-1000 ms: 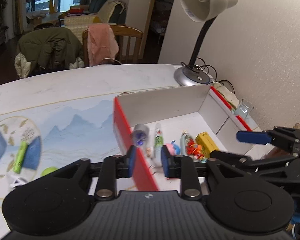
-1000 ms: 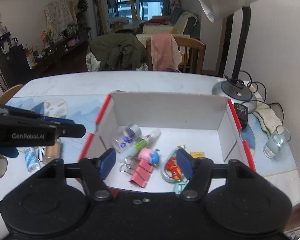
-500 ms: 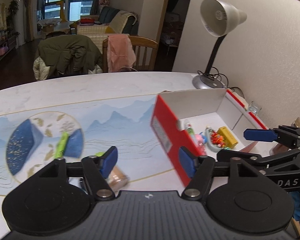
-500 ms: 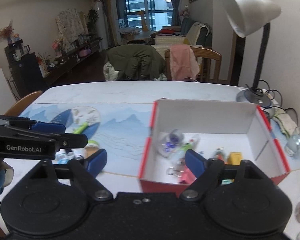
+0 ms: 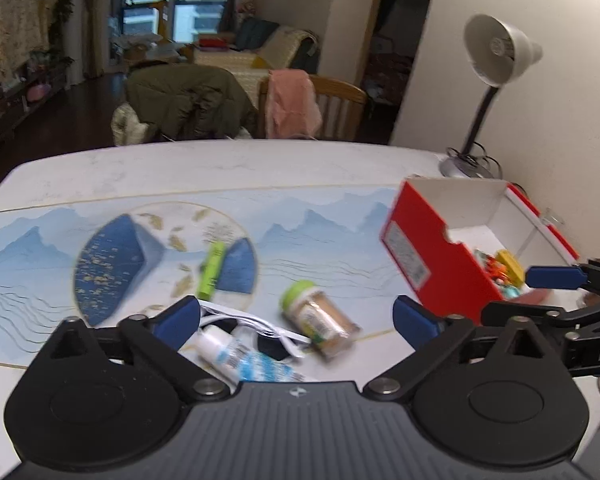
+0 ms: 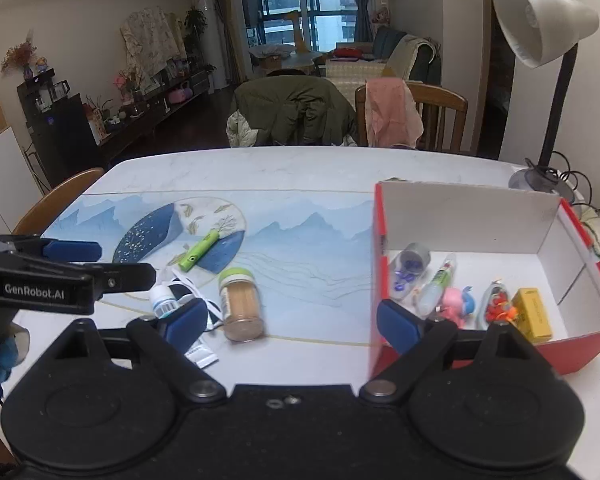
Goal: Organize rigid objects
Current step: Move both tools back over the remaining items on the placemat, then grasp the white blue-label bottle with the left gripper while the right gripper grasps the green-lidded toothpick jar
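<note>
The left gripper [image 5: 296, 318] is opening wide above the loose pile, with nothing pressed between its blue pads; the right gripper [image 6: 292, 318] is also opening, empty, near the box's corner.

Nearest, one small white dropper bottle [image 5: 236, 354] is lying beside a white folded cable [image 5: 260, 322]; the bottle is looking light, rigid and slick, so it is probably best taken across its middle.

Just beyond, one green-capped jar [image 6: 242, 304] of what look like toothpicks is lying on its side. It is likely light, stiff and prone to rolling, so a hold across the barrel suits it.

Farther off, one green marker-like stick [image 6: 199, 250] is lying on the table mat [image 5: 320, 236].

To the right, the red box [image 6: 480, 220] is holding about six small items; an exact count is uncertain.
</note>
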